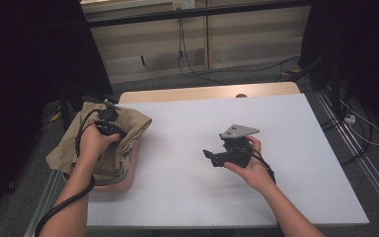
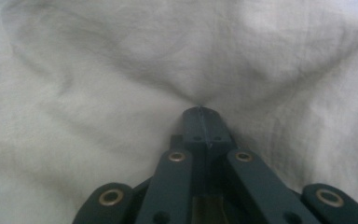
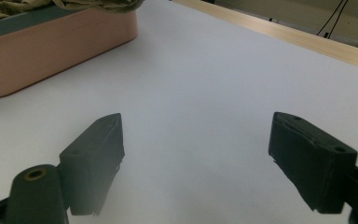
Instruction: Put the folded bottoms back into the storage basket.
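High view: left gripper [image 1: 109, 122] over a tan cloth [image 1: 133, 126] heaped in a pink bin [image 1: 134, 165] at the table's [image 1: 296, 148] left edge, jaws together and pinching a fold of that cloth. Right gripper [image 1: 208, 155] held just above bare white tabletop, well apart from the bin, jaws spread with nothing between them.

Step in hand, by the look of it: taking hold of the cloth to draw it out of the bin. Next move likely calls for a steady lift up and toward the table's middle, keeping the pinch firm (loose fabric slips easily), with the idle gripper free to catch a second edge.

Left gripper view: closed tips [image 2: 200, 122] buried in pale wrinkled cloth [image 2: 98, 93], creases fanning from the pinch, a detail too small from above. Right gripper view: two black fingers [image 3: 95, 149] wide apart over the white surface, bin wall [image 3: 51, 46] beyond at upper left
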